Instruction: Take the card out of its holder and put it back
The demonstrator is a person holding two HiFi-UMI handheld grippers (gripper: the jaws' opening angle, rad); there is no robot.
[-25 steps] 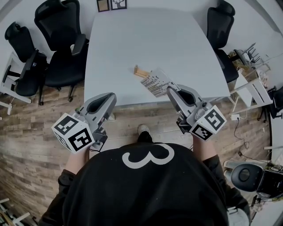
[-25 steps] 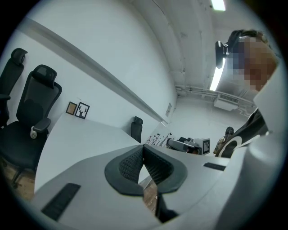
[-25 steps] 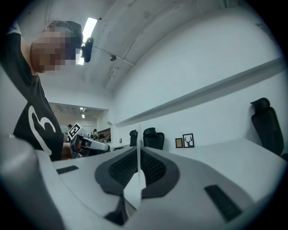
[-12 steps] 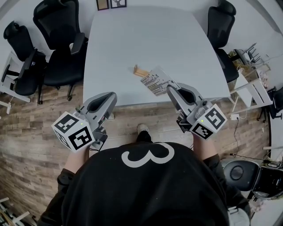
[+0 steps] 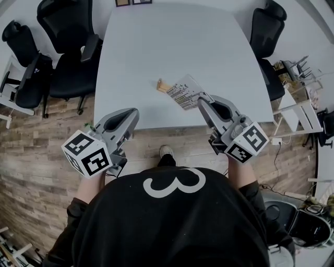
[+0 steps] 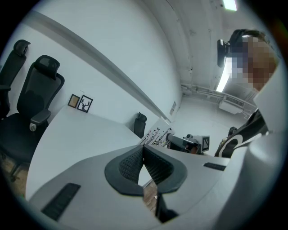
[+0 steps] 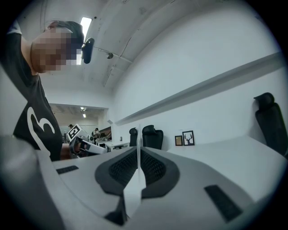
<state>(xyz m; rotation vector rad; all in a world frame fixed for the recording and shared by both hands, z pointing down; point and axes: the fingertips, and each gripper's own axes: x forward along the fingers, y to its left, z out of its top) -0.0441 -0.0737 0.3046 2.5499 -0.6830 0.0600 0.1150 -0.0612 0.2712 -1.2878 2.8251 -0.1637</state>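
A white card with rows of dark print hangs over the near part of the grey table, and my right gripper is shut on its near edge. Just left of the card, a small wooden holder lies on the table with no card in it. In the right gripper view the card shows edge-on, pinched between the ribbed pads of my right gripper. My left gripper hovers off the table's near edge, shut and holding nothing. Its pads meet at the tips.
Black office chairs stand at the table's left, and another chair is at its right. A white rack with cables sits on the wooden floor at the right. Two small picture frames stand at the table's far edge.
The right gripper and the card have crept slightly forward, toward the holder. The left gripper has stayed where it was.
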